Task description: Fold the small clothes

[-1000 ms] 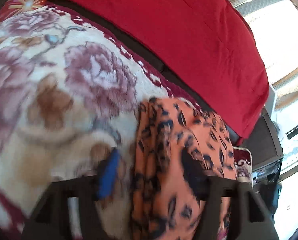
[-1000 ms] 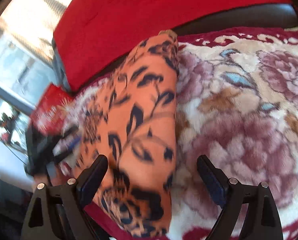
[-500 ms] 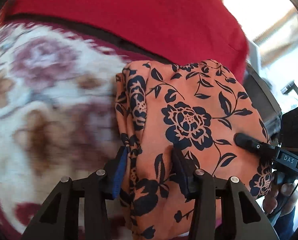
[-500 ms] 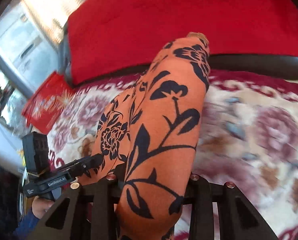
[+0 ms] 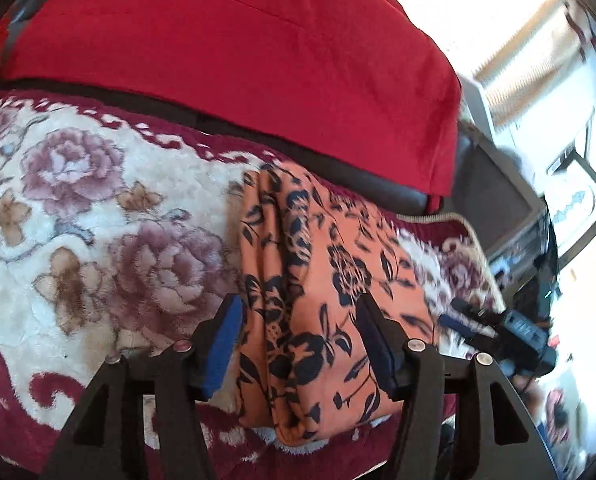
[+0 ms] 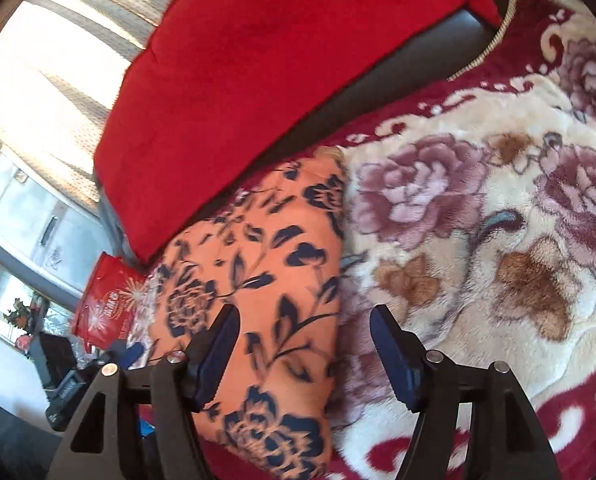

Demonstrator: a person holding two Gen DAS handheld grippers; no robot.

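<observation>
Left wrist view: garment (image 5: pixel 330 300) lies folded on the blanket (image 5: pixel 98 216); left gripper (image 5: pixel 298 340) and right gripper (image 6: pixel 302 348) are opening, pads clear of cloth, likely letting the fold settle

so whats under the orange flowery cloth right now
The orange cloth lies folded on the flowered blanket, which shows along its sides and near edge. Whatever sits directly beneath the cloth is covered, so only blanket can be assumed there.
</observation>
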